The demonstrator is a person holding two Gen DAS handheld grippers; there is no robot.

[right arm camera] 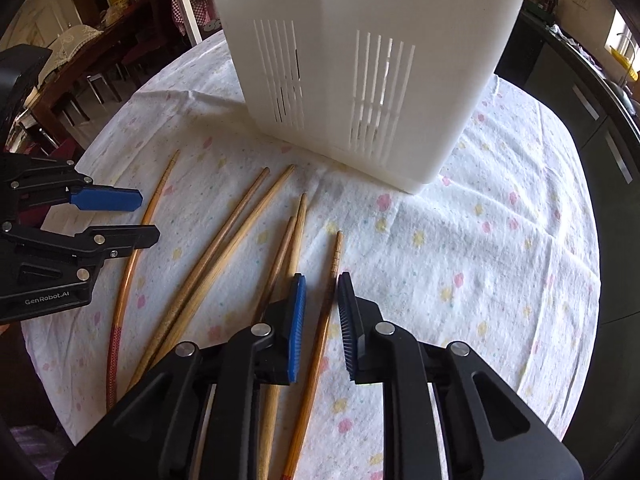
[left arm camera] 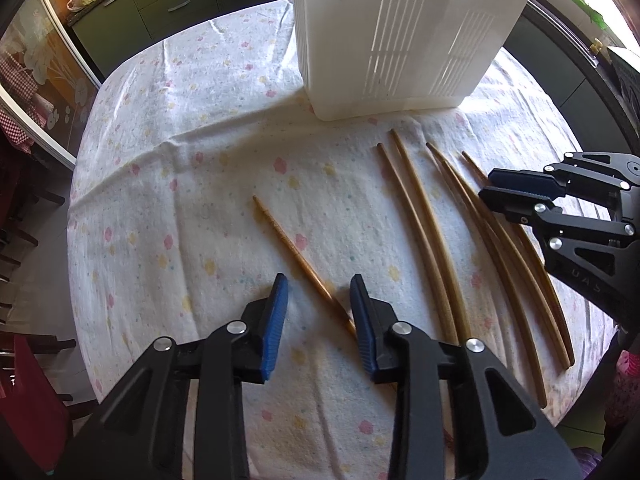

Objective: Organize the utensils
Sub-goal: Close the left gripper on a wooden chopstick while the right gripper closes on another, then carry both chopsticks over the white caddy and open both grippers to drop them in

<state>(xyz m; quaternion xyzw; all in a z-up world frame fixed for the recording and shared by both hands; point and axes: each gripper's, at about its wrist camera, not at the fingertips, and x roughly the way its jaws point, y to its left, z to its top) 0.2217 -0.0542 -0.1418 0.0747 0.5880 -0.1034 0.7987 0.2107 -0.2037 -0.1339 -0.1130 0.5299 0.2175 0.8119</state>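
Several wooden chopsticks lie on the flowered tablecloth in front of a tall white slotted utensil holder [left arm camera: 400, 32], which also shows in the right wrist view [right arm camera: 360, 72]. My left gripper [left arm camera: 319, 286] is open, its jaws on either side of one lone chopstick [left arm camera: 294, 252] lying apart on the left. My right gripper [right arm camera: 322, 284] is open over the rightmost chopstick [right arm camera: 326, 312], which lies between its jaws. The right gripper [left arm camera: 486, 186] also shows in the left wrist view above the right-hand chopsticks [left arm camera: 424, 236]. The left gripper [right arm camera: 148, 218] appears at left in the right wrist view.
The round table with the tablecloth [left arm camera: 180, 184] drops off at its edges. Dark green cabinets [left arm camera: 160, 4] stand behind it. A dining table and chairs [right arm camera: 80, 60] stand at the far left. A dark counter [right arm camera: 592, 92] runs along the right.
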